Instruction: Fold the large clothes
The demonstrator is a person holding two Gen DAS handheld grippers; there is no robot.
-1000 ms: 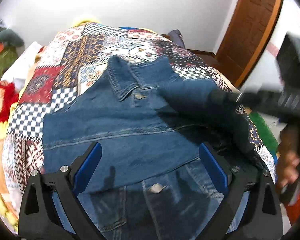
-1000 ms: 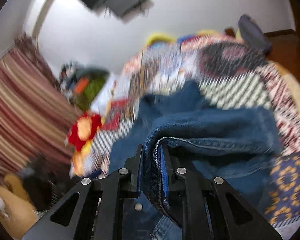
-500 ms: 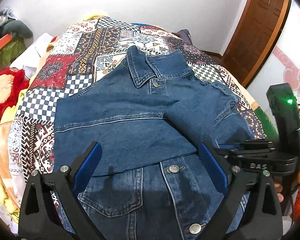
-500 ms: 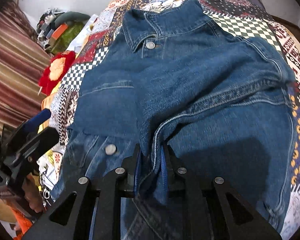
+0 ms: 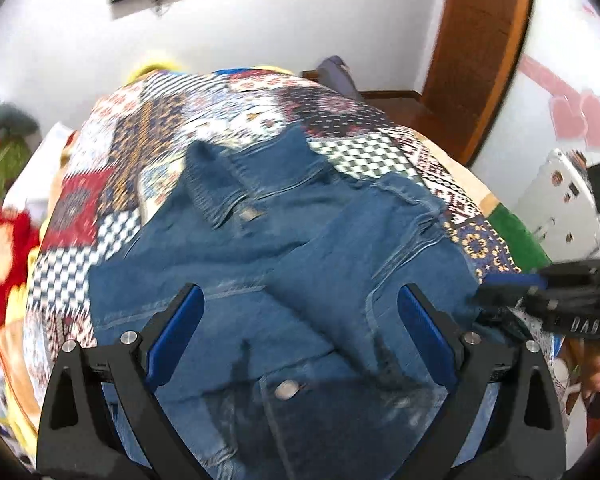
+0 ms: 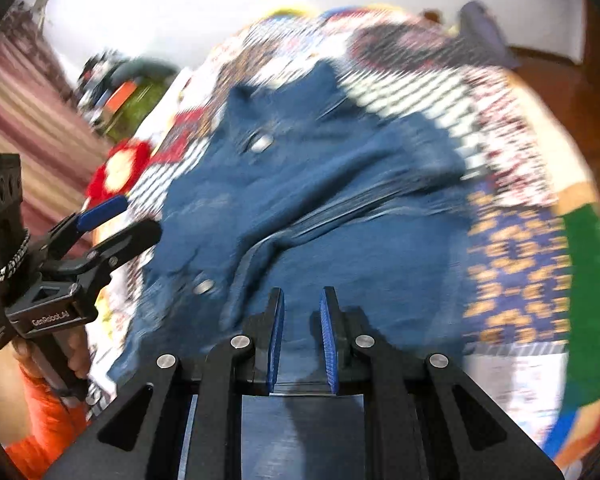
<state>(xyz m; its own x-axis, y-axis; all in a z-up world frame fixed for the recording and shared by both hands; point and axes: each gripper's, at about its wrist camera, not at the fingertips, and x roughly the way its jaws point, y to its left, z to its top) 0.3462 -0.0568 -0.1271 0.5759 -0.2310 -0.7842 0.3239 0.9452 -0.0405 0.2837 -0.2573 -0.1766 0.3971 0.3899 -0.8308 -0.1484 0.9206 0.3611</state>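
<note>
A blue denim jacket (image 5: 284, 264) lies front up on the patchwork bedspread (image 5: 228, 108), collar at the far end, both sleeves folded across its chest. It also shows, blurred, in the right wrist view (image 6: 340, 208). My left gripper (image 5: 300, 320) is wide open and empty above the jacket's lower front. My right gripper (image 6: 302, 320) has its jaws slightly apart with nothing between them, over the jacket's right side. It appears at the right edge of the left wrist view (image 5: 540, 292); the left gripper appears at the left of the right wrist view (image 6: 112, 220).
A red and yellow plush toy (image 5: 0, 256) lies off the bed's left side. A wooden door (image 5: 480, 48) stands at the back right. A white rack (image 5: 564, 200) is at the right. Striped curtains (image 6: 16, 128) and piled items (image 6: 120, 88) sit at the left.
My right gripper has let go of the right sleeve, which now lies across the jacket's chest, and has drawn back to the right edge. Both cameras are moving and blurred.
</note>
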